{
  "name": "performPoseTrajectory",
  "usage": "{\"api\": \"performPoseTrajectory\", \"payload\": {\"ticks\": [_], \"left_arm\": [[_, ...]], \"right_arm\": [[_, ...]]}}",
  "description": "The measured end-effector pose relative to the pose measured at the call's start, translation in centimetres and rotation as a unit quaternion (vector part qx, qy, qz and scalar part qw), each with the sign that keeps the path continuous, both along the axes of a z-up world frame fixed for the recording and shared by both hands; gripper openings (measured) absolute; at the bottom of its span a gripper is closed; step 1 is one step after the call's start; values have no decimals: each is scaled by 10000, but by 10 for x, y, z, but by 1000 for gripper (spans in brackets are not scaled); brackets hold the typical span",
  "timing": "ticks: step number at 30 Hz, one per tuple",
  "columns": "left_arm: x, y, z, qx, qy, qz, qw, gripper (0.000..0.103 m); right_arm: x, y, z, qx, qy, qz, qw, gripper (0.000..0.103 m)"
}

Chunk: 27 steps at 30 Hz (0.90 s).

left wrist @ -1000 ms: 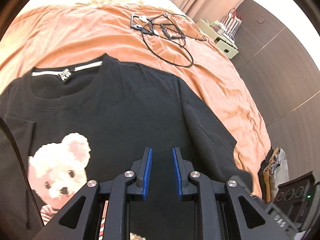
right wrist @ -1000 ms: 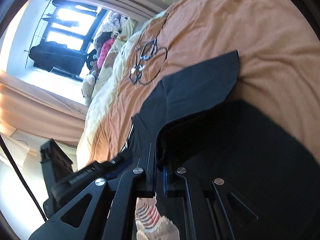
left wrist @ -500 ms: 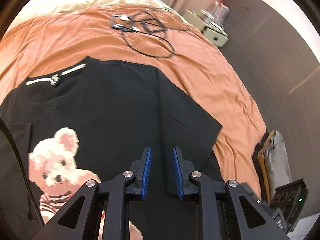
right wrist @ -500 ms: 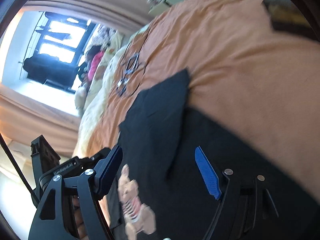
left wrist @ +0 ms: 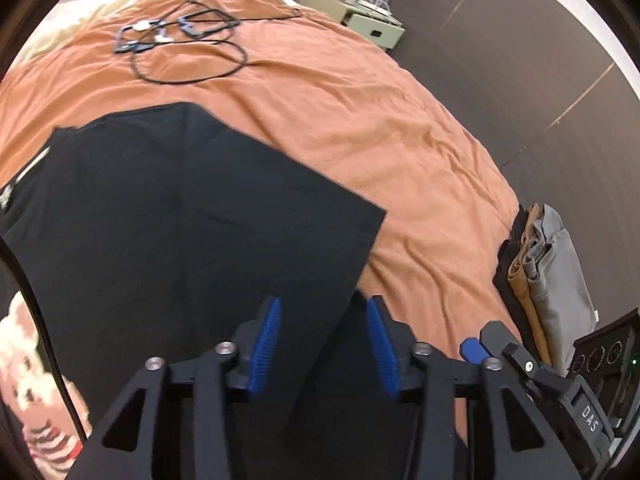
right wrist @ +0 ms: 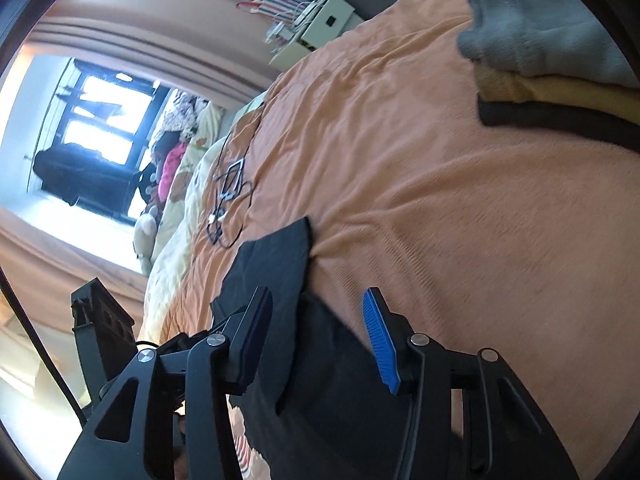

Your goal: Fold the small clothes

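Observation:
A black T-shirt (left wrist: 168, 216) with a teddy bear print (left wrist: 24, 364) lies flat on the orange bedspread (left wrist: 380, 128). Its right sleeve (left wrist: 304, 236) is spread out ahead of my left gripper (left wrist: 324, 340), which is open and empty just above the shirt's right side. In the right wrist view the same shirt (right wrist: 328, 384) lies under my right gripper (right wrist: 316, 336), which is open wide and empty, with the sleeve (right wrist: 276, 264) ahead of it.
A stack of folded clothes (left wrist: 540, 280) in grey, tan and black sits at the bed's right edge, also in the right wrist view (right wrist: 560, 60). Black cables (left wrist: 180, 44) lie farther up the bed. A white nightstand (left wrist: 360, 20) stands beyond.
My right gripper let go of the shirt fabric and opened wide. My left gripper opened from nearly shut and swung right toward the sleeve. The shirt now lies flat.

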<state>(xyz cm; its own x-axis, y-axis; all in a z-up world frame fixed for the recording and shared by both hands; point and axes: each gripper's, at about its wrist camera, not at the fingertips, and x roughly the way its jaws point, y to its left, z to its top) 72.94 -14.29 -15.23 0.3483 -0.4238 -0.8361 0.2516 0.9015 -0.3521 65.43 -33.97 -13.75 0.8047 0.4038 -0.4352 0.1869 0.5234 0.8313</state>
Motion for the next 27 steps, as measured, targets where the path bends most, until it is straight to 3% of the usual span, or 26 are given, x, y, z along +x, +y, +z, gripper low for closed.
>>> {"api": "performPoseTrajectory", "payload": {"ticks": [5,13,15,16,17,19,22,27], "left_arm": [[13,-23,-11,93,-47,-58,9999,48],[23,-58,-31,835,-362,-287,9954,48],[25,-60,-36,1001,-457,-294,9935,40],[25,-59,-35,1084,-537,-235,9924,25],[27,-57,-34,1022,-539,-190,9931,14],[29,-48,-27,739,-519,-115,9958,7],[26,-38,-6,786,-830,-36,9934,7],[21,-14,23,769,-976,67,9922,7]], "right_arm": [[-16,6,-7,69,41,-94,9999,45],[-22,0,-14,270,159,-233,9992,45],[-23,-1,-13,298,159,-263,9991,45],[-24,-1,-12,309,155,-271,9990,45],[-24,-3,-13,319,150,-268,9990,45],[-25,-2,-12,322,136,-252,9991,45],[-21,1,-11,323,119,-185,9992,45],[-17,9,-8,293,61,-33,9995,45]]}}
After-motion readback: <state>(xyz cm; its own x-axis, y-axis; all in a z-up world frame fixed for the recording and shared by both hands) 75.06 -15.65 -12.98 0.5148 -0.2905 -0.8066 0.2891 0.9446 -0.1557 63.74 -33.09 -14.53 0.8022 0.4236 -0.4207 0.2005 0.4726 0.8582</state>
